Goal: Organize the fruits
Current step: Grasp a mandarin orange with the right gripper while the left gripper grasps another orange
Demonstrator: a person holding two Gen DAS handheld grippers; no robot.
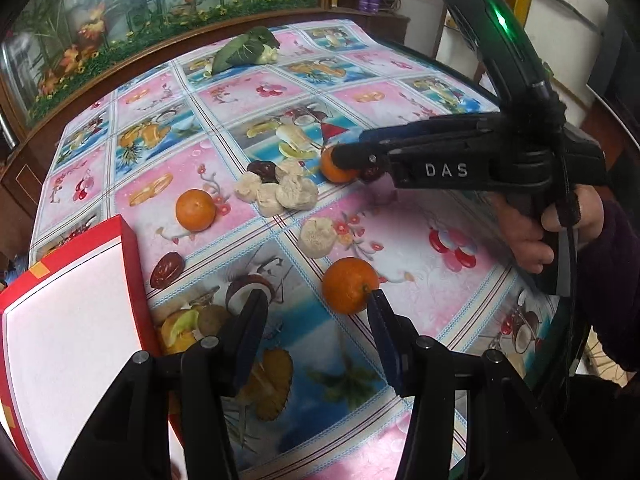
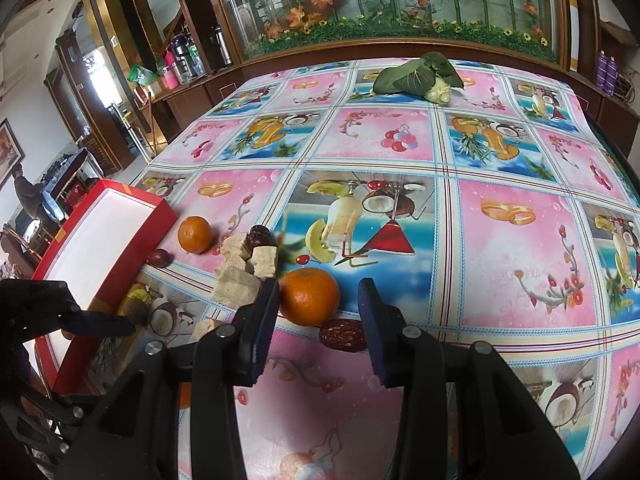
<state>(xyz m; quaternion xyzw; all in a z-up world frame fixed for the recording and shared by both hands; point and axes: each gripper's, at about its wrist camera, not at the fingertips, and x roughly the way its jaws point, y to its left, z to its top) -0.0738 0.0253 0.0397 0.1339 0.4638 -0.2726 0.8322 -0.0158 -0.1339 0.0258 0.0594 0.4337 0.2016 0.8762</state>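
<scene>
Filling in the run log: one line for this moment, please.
right gripper: open, around orange | left gripper: open, beside another orange | red box: no fruit inside

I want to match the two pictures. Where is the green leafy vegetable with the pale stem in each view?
Left wrist view: the green leafy vegetable lies near the top, left of centre.
Right wrist view: near the top, right of centre.
Shared landmark: the red box with white inside.
</scene>
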